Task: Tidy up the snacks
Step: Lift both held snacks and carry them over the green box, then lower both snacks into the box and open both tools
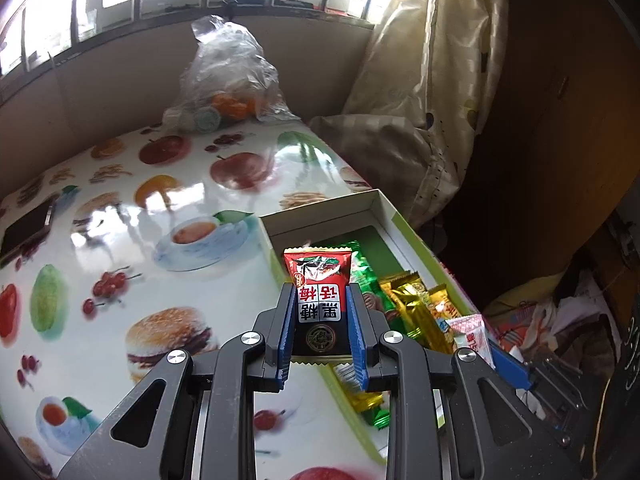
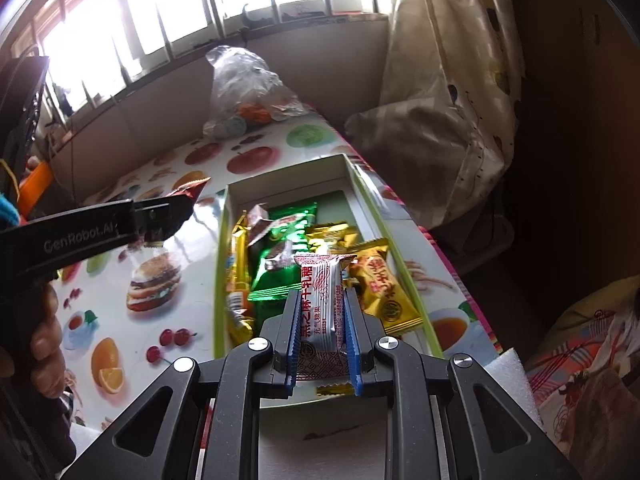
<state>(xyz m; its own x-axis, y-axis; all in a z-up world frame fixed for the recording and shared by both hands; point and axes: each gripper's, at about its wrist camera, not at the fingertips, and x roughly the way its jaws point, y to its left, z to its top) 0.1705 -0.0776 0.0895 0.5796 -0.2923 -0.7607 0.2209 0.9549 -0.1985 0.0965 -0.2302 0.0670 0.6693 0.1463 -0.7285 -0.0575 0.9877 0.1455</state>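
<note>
Snacks: loose wrapped candies and bars, most of them piled in the open box (image 2: 226, 240), two more held up by the grippers.
Box: shallow, white inside with a green rim, sitting on the bench (image 1: 100, 240) at its right edge; it's the landmark for everything below.
Left gripper (image 1: 322, 292): fingers (image 1: 280, 320) closed in fairly narrow on a red and black plum candy pack (image 1: 320, 300), blue pads pressed to both long edges. The pack hangs over the near left corner of the box, top end sticking out past the fingertips.
Left gripper from the other camera (image 2: 168, 208): pokes in just left of the box, above the bench, with a corner of the red pack (image 2: 192, 188) showing at its tip.
Right gripper (image 2: 322, 296): fingers (image 2: 290, 320) squeezed even narrower on a white and red nougat stick (image 2: 322, 312), held lengthwise over the near end of the box.
In the box: green foil packs (image 2: 280, 264), gold ones (image 2: 332, 236), an orange-yellow pack (image 2: 384, 284) against the right wall, a long gold bar (image 2: 236, 264) along the left wall.
Far end of the box: bare floor.
Beyond the box: clear plastic bag (image 1: 228, 76) with orange stuff inside, at the far edge of the bench under the window.
Way left of the box: a dark phone (image 1: 28, 228) lying flat.
</note>
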